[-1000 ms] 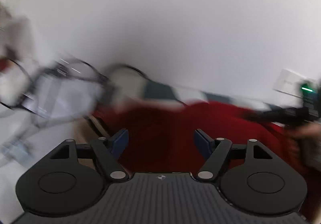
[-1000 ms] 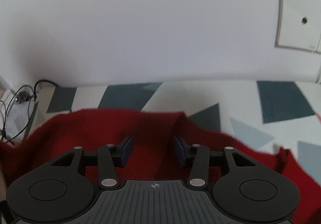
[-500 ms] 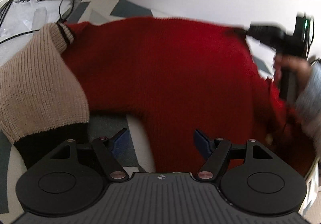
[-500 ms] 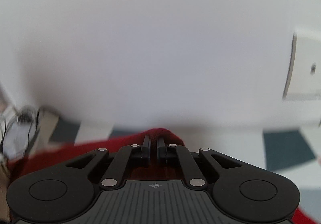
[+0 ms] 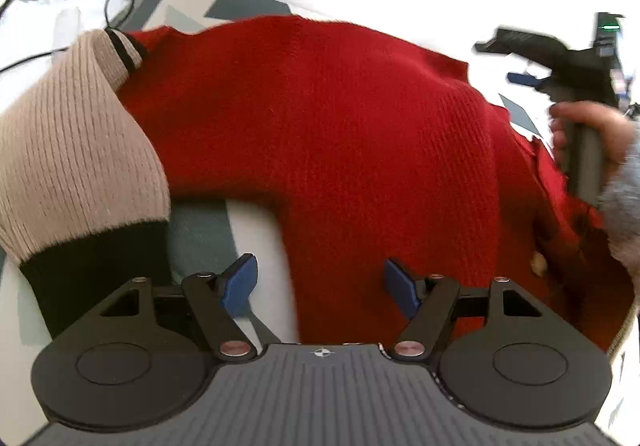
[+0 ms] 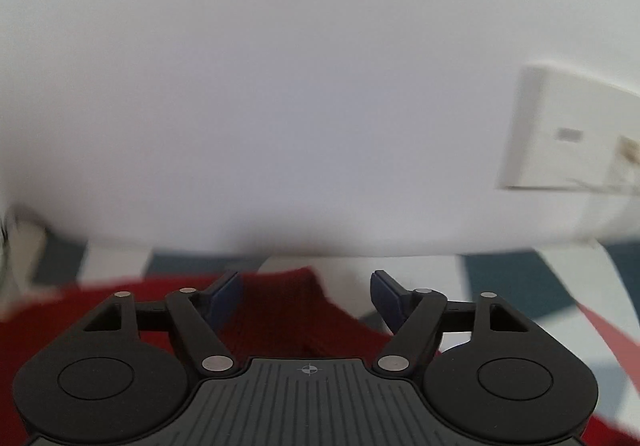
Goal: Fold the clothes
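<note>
Red sweater (image 5: pixel 340 126) spread on patterned cloth (image 5: pixel 200 234); left gripper (image 5: pixel 320 286) spread above it; right gripper (image 6: pixel 306 296) opening, pads clear of knit.

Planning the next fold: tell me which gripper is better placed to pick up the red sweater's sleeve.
Left. The left gripper stands open right over the red sweater's sleeve, near its edge. The right gripper is opening above the sweater's far edge by the wall, its pads not pressing the cloth.
</note>
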Tool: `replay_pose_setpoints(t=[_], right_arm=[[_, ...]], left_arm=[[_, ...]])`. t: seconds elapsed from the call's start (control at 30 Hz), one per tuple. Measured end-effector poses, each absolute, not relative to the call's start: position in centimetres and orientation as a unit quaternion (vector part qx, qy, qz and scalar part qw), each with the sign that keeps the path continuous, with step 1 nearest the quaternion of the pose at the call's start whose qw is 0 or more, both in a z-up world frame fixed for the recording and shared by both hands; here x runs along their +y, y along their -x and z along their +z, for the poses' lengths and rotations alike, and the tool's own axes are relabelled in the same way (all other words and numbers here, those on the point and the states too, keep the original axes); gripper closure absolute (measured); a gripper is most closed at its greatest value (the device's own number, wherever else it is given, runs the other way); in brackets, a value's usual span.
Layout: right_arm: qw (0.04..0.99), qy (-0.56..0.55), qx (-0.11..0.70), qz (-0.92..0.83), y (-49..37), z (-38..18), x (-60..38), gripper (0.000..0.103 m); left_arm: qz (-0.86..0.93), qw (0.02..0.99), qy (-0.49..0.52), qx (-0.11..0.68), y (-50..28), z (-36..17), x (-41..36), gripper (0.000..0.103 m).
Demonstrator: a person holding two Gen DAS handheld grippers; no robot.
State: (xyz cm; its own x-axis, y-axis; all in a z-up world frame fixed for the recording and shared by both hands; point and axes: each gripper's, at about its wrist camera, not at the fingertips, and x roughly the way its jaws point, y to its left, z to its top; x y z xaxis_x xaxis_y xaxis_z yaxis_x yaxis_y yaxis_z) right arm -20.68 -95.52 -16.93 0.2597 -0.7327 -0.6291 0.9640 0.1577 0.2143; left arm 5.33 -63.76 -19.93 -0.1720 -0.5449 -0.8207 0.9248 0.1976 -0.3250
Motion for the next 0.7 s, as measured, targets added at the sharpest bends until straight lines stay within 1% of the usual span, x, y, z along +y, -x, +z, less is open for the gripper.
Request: replay_pose_setpoints(t=[0.17, 0.2, 0.27, 0.3, 0.33, 0.37, 0.4, 0.43, 0.5, 0.57, 0.6, 0.63, 0.7], right_arm=[[0.748, -0.328, 0.072, -0.573, 27.6, -10.6, -87.7, 0.022], [0.746, -0.325, 0.060, -0.579, 28.9, -9.8, -86.0, 0.018], [0.735, -0.309, 0.057, -0.601, 31.4, -8.6, -82.5, 0.016], [0.727, -0.299, 0.059, -0.615, 32.6, -8.1, -80.8, 0.015], [0.717, -0.292, 0.061, -0.630, 33.7, -7.6, -79.4, 0.015], [0.705, -0.290, 0.063, -0.644, 34.5, -7.8, -78.1, 0.015], [0.688, -0.294, 0.064, -0.661, 35.6, -8.0, -76.6, 0.014], [0.672, -0.304, 0.068, -0.672, 36.7, -8.5, -75.2, 0.014], [0.639, -0.331, 0.079, -0.690, 38.7, -9.7, -72.7, 0.015], [0.611, -0.365, 0.079, -0.699, 40.1, -11.3, -70.2, 0.015], [0.602, -0.374, 0.074, -0.702, 40.7, -12.0, -68.8, 0.015], [0.597, -0.379, 0.073, -0.704, 41.1, -12.5, -67.6, 0.015], [0.593, -0.381, 0.088, -0.704, 41.1, -13.2, -65.5, 0.015]], left_arm=[[-0.629, 0.578, -0.214, 0.473, -3.3, -20.0, -62.5, 0.032], [-0.632, 0.577, -0.217, 0.469, -2.9, -20.0, -62.3, 0.032], [-0.635, 0.579, -0.224, 0.460, -2.3, -20.0, -62.1, 0.033], [-0.635, 0.581, -0.224, 0.457, -2.1, -19.9, -61.9, 0.041], [-0.634, 0.583, -0.223, 0.456, -2.1, -19.9, -61.9, 0.057], [-0.633, 0.585, -0.222, 0.457, -2.1, -20.0, -61.9, 0.064], [-0.630, 0.586, -0.216, 0.461, -2.3, -20.0, -61.8, 0.068], [-0.627, 0.588, -0.211, 0.465, -2.5, -20.0, -61.6, 0.070], [-0.623, 0.594, -0.208, 0.465, -2.5, -19.8, -61.3, 0.070], [-0.617, 0.602, -0.214, 0.459, -2.2, -19.4, -60.9, 0.060], [-0.616, 0.604, -0.217, 0.456, -2.0, -19.2, -60.8, 0.052], [-0.621, 0.604, -0.218, 0.449, -1.6, -18.9, -60.6, 0.047], [-0.631, 0.603, -0.221, 0.435, -0.9, -18.2, -60.1, 0.044]])
